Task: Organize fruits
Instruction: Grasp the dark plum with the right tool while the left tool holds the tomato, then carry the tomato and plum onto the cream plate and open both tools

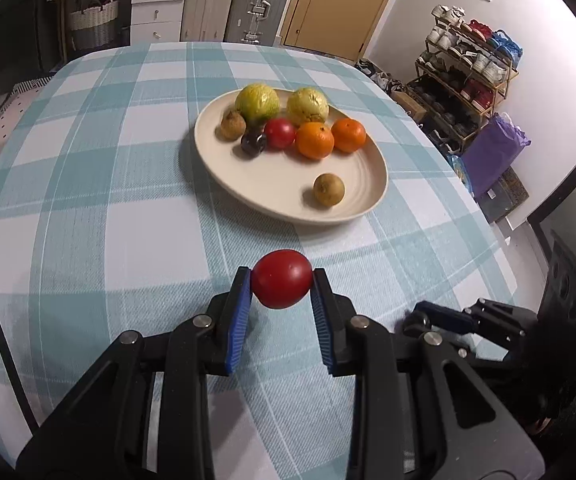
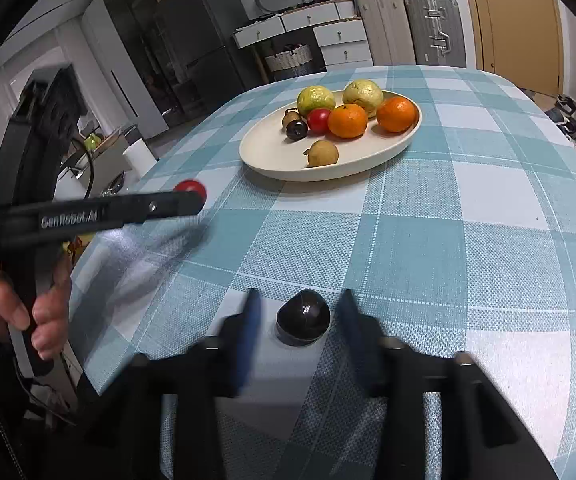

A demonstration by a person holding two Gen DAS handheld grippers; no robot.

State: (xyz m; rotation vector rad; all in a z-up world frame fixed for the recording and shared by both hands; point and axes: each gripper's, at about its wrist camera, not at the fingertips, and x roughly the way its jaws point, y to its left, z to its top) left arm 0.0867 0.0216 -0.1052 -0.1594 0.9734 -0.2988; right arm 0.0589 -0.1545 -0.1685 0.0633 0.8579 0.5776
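- Left gripper, bottom centre of the left wrist view: both blue pads pressed against a red tomato. It appears to be held clear of the cloth; this is not certain.
- Right gripper, bottom centre of the right wrist view: jaws spread and blurred, straddling a dark plum that rests on the cloth, with a gap on either side.
- Step in hand, as judged: the tomato is in carry toward the plate and the plum grasp has not yet been made.
- Next move calls for a release over bare plate, front left. The right jaws need to come together squarely, since a round plum may roll.
- Cream plate, upper centre: two green guavas, two oranges, another tomato, another dark plum, and two brownish fruits, one of which sits alone near the front rim.
- Surface: teal-and-white check tablecloth.
- Room: white drawers and suitcases at the top, a shoe rack at the upper right.
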